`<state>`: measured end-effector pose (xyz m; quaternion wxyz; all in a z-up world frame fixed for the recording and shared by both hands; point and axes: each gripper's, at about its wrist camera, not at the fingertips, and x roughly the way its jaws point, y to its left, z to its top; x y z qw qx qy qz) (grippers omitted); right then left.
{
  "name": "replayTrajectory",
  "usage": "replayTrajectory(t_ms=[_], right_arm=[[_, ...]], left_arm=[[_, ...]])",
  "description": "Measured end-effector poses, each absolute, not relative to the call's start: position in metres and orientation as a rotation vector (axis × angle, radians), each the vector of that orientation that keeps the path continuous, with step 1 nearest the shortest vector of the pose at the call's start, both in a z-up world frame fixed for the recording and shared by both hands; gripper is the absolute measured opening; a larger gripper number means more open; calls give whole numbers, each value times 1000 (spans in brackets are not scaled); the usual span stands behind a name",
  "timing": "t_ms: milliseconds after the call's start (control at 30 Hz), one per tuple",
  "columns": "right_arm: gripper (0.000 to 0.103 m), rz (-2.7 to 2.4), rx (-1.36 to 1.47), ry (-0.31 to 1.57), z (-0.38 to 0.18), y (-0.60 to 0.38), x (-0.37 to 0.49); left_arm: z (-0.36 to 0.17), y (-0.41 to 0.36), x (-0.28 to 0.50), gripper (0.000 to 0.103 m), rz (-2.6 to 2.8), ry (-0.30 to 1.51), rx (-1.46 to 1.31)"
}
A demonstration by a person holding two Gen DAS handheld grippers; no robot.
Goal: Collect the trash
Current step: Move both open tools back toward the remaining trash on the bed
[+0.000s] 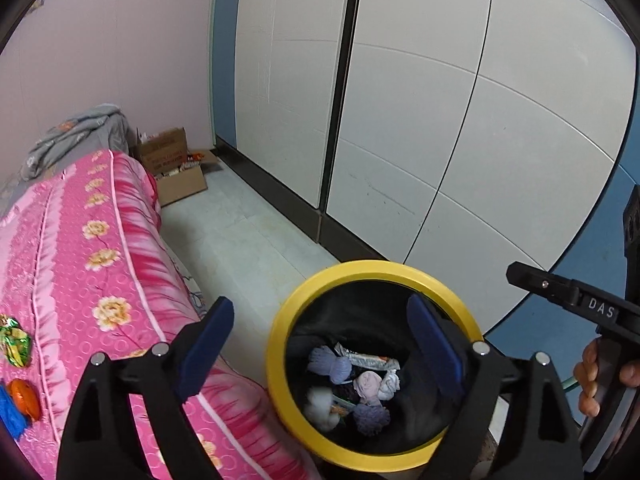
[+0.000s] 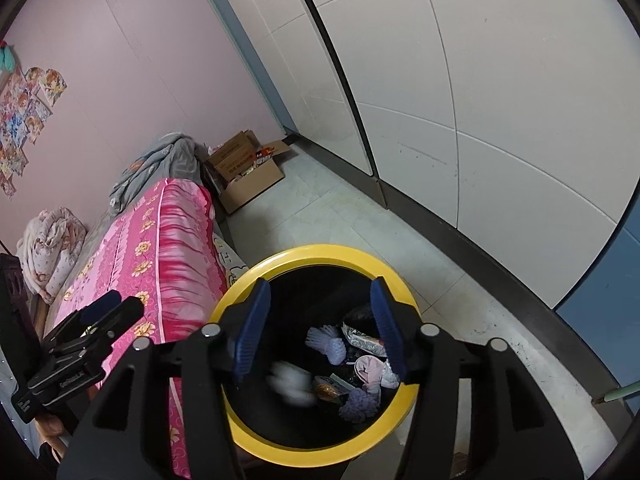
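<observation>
Above the yellow-rimmed bin (image 2: 320, 256), our right hand-held gripper (image 2: 318, 326) gapes empty, a blurred white scrap (image 2: 290, 386) dropping; left hand-held gripper (image 1: 320, 344) likewise spread, empty. Next, wrappers (image 1: 16, 344) near the bed's (image 1: 100, 240) edge.

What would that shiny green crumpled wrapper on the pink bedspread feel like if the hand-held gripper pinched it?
The green wrapper looks like crinkled foil, so probably very light and easily crushed. Its glossy surface might slip between the fingers. Lying on the soft pink bedspread, it would likely sink rather than slide.
</observation>
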<state>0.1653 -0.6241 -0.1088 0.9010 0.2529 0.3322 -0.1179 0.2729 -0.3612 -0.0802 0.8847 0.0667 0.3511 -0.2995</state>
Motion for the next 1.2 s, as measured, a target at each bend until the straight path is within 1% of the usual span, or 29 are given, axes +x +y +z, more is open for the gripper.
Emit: replayTrajectory(t_ms=[167, 333, 567, 833, 1033, 1200], right_arm=[[60, -233, 504, 671, -93, -617, 161], [65, -196, 481, 659, -76, -596, 166], [66, -100, 426, 647, -53, -549, 179], [69, 54, 356, 636, -21, -477, 207], [70, 135, 295, 639, -1, -421, 236], [70, 198, 260, 671, 3, -379, 271]], left_arm=[[-59, -339, 267, 87, -601, 683, 142], [-37, -301, 262, 89, -548, 635, 147], [-21, -232, 261, 89, -438, 597, 150], [-15, -128, 265, 89, -284, 582, 124], [-23, -59, 265, 89, -200, 597, 150], [-40, -10, 269, 90, -159, 637, 150]])
